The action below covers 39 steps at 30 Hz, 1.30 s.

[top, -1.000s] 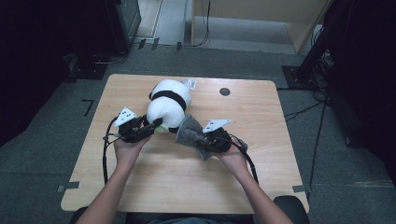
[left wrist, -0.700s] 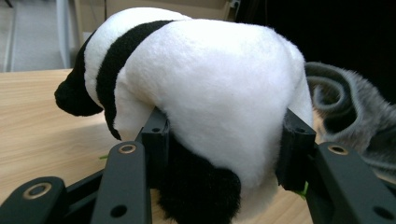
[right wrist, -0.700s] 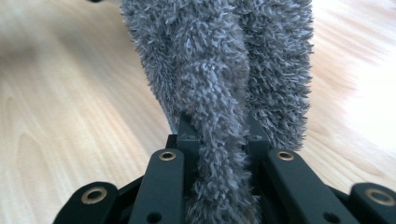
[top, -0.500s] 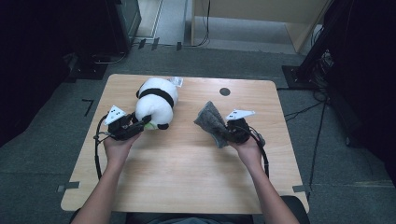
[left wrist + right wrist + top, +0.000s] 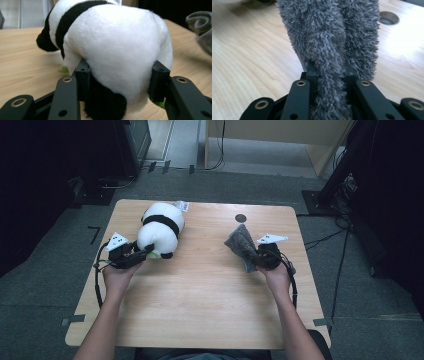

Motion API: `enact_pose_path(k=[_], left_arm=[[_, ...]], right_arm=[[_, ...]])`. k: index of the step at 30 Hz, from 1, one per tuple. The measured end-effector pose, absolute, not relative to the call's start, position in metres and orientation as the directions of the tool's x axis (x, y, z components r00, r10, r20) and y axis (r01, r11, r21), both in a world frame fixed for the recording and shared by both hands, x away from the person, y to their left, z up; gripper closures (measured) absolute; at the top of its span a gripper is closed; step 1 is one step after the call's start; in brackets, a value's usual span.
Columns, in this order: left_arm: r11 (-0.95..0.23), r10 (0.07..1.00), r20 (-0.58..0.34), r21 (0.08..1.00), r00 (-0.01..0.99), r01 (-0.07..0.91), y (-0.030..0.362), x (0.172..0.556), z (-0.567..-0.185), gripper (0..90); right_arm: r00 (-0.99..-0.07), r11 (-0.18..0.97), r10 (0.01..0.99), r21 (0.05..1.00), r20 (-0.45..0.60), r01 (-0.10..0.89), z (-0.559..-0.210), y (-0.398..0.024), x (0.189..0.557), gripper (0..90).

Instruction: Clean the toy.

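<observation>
A plush panda (image 5: 160, 229), white with a black band, lies on the wooden table (image 5: 200, 295) at its left. My left gripper (image 5: 146, 251) is shut on the panda's rump (image 5: 120, 57); both pads press into the white fur. At the table's right a fuzzy grey cloth (image 5: 241, 246) stands up from my right gripper (image 5: 256, 258), whose jaws pinch a thick fold of it (image 5: 329, 82). The cloth's upper part fans out above the jaws.
A round dark cable hole (image 5: 241, 218) sits in the tabletop near the far edge, also ahead of the right gripper (image 5: 388, 18). A small white tag (image 5: 181, 206) lies beyond the panda. Dark equipment and cables surround the table on the floor.
The two hands have drawn apart: the left gripper carried the panda toward the table's left, the right gripper carried the grey cloth to the right. Both grips stayed closed.
</observation>
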<state>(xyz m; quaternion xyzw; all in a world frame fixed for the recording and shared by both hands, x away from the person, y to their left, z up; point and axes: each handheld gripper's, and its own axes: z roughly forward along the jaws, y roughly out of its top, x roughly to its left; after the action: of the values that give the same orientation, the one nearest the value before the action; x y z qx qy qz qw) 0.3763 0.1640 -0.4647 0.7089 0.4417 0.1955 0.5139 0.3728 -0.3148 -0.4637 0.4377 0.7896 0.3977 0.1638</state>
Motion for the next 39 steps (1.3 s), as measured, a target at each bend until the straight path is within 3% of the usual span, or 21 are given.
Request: enact_pose_path(k=[13,21,26,27,31,39], left_arm=[[-0.115,0.838,-0.191,0.854,0.512,0.507,0.175,0.391,-0.485,41.5],[-0.118,0.811,-0.229,0.838,0.539,0.533,0.179,0.393,-0.489,21.2],[-0.134,0.812,-0.224,0.827,0.54,0.545,0.182,0.39,-0.488,17.3],[-0.144,0.815,-0.218,0.821,0.537,0.552,0.184,0.388,-0.486,17.2],[-0.161,0.819,-0.204,0.815,0.537,0.556,0.187,0.385,-0.481,17.5],[-0.192,0.811,-0.168,0.828,0.56,0.527,0.185,0.368,-0.459,17.7]], right_arm=[[-0.453,0.244,0.886,0.738,0.094,0.629,-0.491,-0.343,0.392,73.9],[-0.458,0.256,0.885,0.731,0.087,0.633,-0.499,-0.344,0.395,68.9],[-0.451,0.221,0.883,0.73,0.132,0.646,-0.499,-0.347,0.397,56.3],[-0.444,0.208,0.884,0.729,0.145,0.652,-0.499,-0.348,0.397,48.5],[-0.428,0.192,0.891,0.734,0.147,0.651,-0.496,-0.348,0.397,39.4],[-0.432,0.163,0.886,0.758,0.169,0.632,-0.484,-0.346,0.39,32.1]])
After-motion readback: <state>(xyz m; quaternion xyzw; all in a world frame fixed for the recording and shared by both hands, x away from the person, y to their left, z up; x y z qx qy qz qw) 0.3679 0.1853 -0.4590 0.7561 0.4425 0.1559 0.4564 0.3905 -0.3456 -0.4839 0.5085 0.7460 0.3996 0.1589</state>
